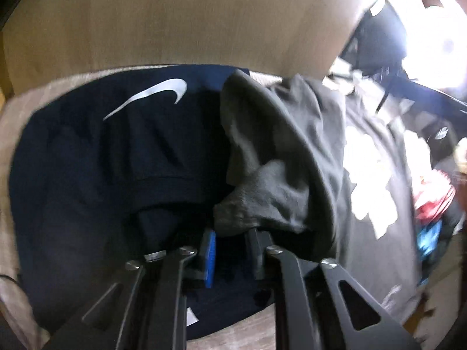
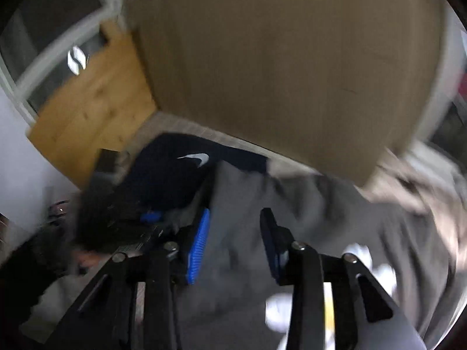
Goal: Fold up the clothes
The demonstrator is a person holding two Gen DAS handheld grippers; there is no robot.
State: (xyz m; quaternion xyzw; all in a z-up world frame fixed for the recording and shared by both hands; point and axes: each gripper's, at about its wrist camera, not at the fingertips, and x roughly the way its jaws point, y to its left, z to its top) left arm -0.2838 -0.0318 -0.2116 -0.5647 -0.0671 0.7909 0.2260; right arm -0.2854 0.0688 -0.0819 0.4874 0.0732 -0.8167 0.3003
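My left gripper (image 1: 230,242) sits low over the navy garment (image 1: 96,157), a smooth dark knit with a pale curved swoosh (image 1: 151,96) printed on it and a ribbed seam running across its middle. The fingers stand a moderate gap apart, one faced with a ridged blue pad (image 1: 210,258). A bunched, fuzzy corner of the grey shirt (image 1: 280,151) hangs right at the fingertips, but I cannot tell whether it is actually pinched or only draped over them. That grey shirt is soft, matte cotton, rumpled into thick folds, and it spreads away to the right of the navy garment, carrying a blocky white print (image 1: 370,169). Both lie on a beige woven surface (image 1: 17,134), with a plain tan panel (image 1: 189,14) rising behind them.

My right gripper (image 2: 235,221) is wide open and holds nothing; its ribbed blue pad (image 2: 198,245) and dark opposite finger frame the grey shirt (image 2: 335,213) beneath. From here the navy garment (image 2: 172,172) lies to the left of the grey one, touching it. Everything is motion-blurred. A wooden board (image 2: 90,108) with visible grain sits farther left of the navy garment.
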